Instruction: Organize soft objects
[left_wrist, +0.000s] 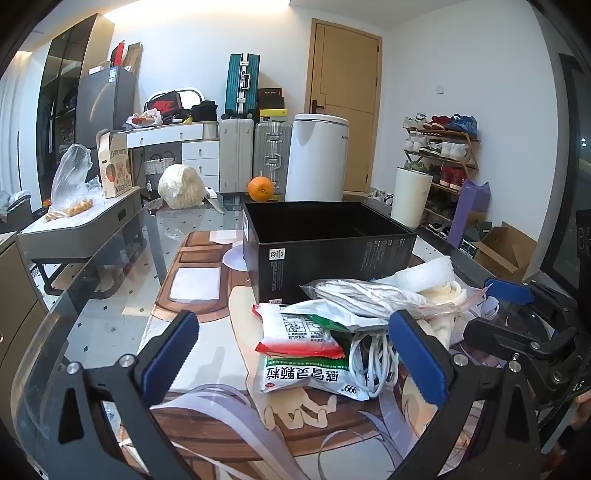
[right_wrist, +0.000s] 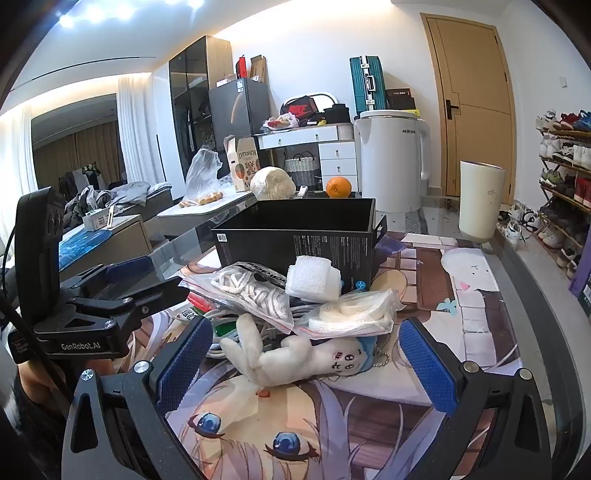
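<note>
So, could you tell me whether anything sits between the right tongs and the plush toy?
Nothing visible does. The plush toy lies on the mat directly ahead of the open right tongs, nearest to them of the whole pile. Only its head end is tucked under a bag of white pads, which may shift when the toy is lifted.

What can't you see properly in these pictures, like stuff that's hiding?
- Inside of the black box: both wrist views sit too low, and its walls hide the bottom.
- White cables: left wrist view, mostly buried under the medicine packets and a bag of white cord.
- Plush doll: right wrist view, its blue-haired head is tucked under a clear bag.
- Small print on the box: too tiny in both views.
</note>
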